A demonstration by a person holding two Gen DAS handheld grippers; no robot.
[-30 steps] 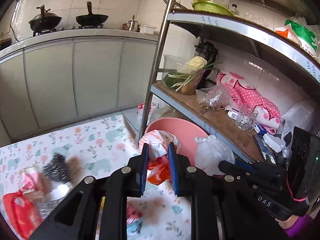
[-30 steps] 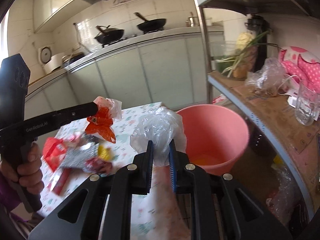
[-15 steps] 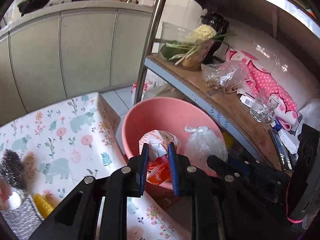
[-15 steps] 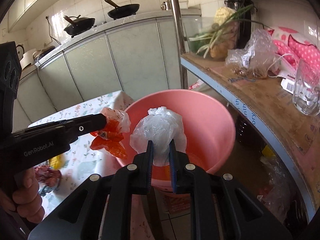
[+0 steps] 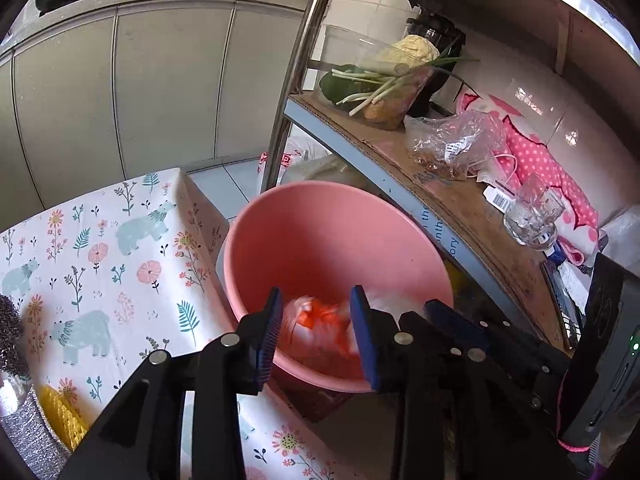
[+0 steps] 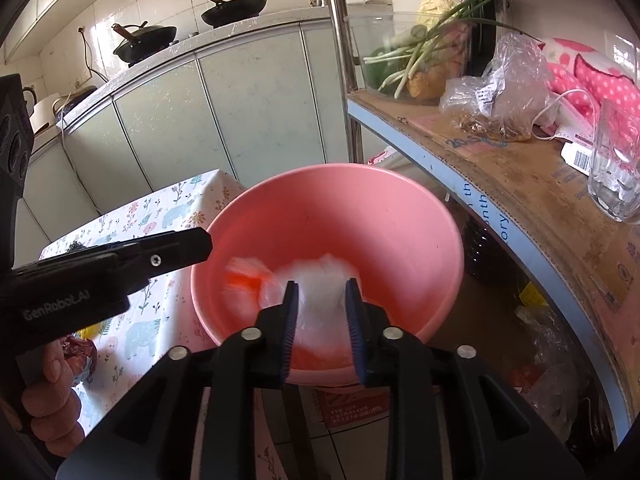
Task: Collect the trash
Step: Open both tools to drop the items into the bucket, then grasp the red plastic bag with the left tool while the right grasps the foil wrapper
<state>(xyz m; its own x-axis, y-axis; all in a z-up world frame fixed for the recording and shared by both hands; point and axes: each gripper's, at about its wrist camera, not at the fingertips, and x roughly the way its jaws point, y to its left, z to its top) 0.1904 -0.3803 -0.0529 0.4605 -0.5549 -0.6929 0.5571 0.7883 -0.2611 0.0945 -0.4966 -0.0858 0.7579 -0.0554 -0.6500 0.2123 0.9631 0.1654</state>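
Over the pink basin (image 6: 400, 216), we part both grippers' (image 5: 316, 332) (image 6: 320, 312) jaws, letting orange wrapper (image 5: 316, 316) and clear bag (image 6: 320, 280) drop in.

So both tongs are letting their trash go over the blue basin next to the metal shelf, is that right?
Not quite: the basin is pink, not blue, as the right wrist view shows. Both tongs, left and right, are opening above it, beside the metal shelf, with the trash dropping in.
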